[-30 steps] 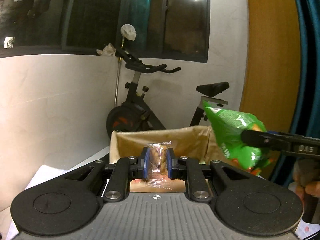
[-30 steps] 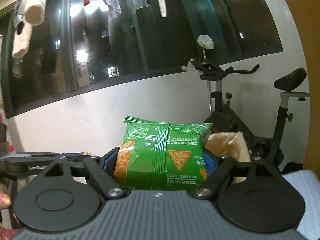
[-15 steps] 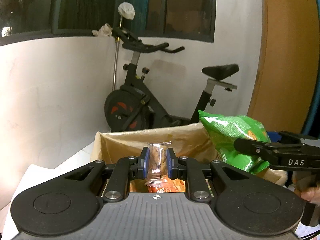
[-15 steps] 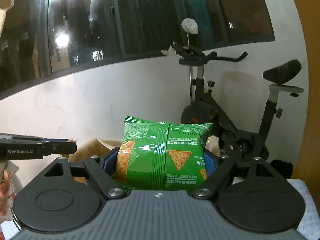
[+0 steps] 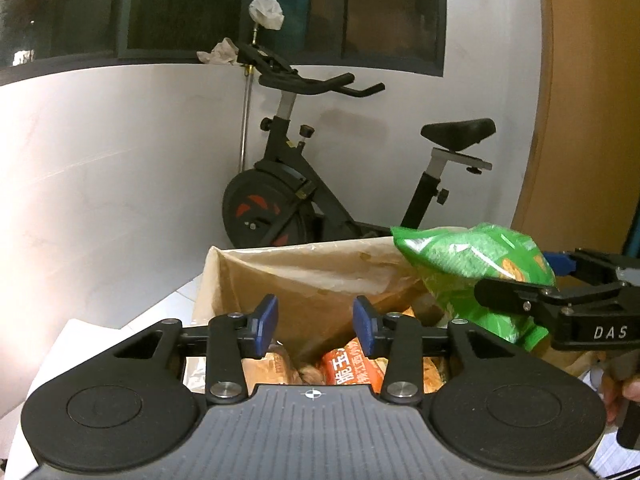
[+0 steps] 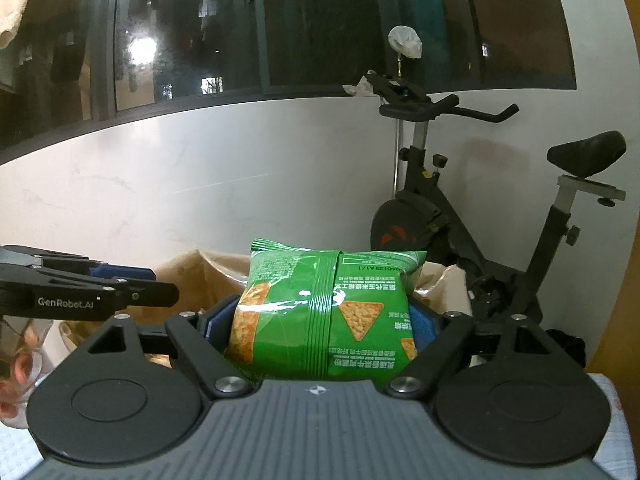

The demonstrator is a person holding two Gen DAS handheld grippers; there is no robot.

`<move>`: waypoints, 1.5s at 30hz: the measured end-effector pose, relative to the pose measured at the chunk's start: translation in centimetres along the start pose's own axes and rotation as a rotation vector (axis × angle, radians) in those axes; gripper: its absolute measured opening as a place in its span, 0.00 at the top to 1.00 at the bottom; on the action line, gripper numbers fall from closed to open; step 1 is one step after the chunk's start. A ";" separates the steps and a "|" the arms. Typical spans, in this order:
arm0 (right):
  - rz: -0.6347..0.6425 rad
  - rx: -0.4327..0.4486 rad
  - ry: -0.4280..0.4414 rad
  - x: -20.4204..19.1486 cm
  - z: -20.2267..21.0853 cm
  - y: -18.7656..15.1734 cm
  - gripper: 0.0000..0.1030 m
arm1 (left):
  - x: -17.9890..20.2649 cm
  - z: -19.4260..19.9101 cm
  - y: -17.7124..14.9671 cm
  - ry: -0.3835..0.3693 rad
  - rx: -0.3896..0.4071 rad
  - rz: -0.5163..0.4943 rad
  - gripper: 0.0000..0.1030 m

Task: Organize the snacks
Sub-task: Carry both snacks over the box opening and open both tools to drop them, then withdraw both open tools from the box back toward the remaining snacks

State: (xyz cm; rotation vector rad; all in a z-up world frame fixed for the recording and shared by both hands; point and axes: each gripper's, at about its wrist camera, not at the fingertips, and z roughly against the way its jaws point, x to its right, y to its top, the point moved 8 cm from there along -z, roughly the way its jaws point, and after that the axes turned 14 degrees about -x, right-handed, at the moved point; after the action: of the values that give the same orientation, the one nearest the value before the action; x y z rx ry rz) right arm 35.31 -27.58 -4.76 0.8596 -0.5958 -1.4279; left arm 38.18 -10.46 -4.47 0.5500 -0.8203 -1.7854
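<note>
Left gripper [image 5: 316,322] jaws just opened, nothing between them; snacks seen in paper-lined box [image 5: 304,268], frame centre. Green chip bag [image 6: 328,316] clamped in right gripper [image 6: 320,324], yet to be dropped in.

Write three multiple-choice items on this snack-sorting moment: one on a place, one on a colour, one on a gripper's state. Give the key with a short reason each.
1. Where is the orange snack packet?
A. In the paper-lined box
B. On the exercise bike seat
C. Between the right gripper's pads

2. What colour is the chip bag in the right gripper?
A. Red
B. Green
C. Yellow

3. How does the left gripper stand?
A. Shut on a wrapped bar
B. Shut on the chip bag
C. Open, nothing between its pads

Key:
1 A, the orange packet lies among other snacks inside the box, below the left gripper.
2 B, the bag is green with tortilla triangles printed on it.
3 C, its jaws have just been opening, and the blue pads stand apart with only the box showing through the gap.
</note>
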 end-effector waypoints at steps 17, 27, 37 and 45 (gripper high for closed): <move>-0.030 0.032 0.004 -1.2 3.6 0.3 0.15 | -1.2 3.8 -1.0 0.006 0.026 0.026 0.49; -0.049 0.015 0.004 -2.5 6.5 -2.5 0.15 | -2.7 7.1 -3.9 0.025 0.031 0.043 0.49; -0.080 0.045 -0.004 -3.9 10.0 -5.8 0.15 | -3.3 9.4 -8.5 0.038 0.021 0.078 0.49; -0.091 0.026 -0.021 -5.2 11.2 -10.2 0.15 | -3.4 9.7 -14.6 0.034 -0.042 0.114 0.49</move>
State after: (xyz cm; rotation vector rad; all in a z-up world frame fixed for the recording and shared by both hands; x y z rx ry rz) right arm 19.89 -23.46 -5.70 0.9037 -0.5986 -1.5157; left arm 23.53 -1.46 -9.11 0.4944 -0.7742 -1.6808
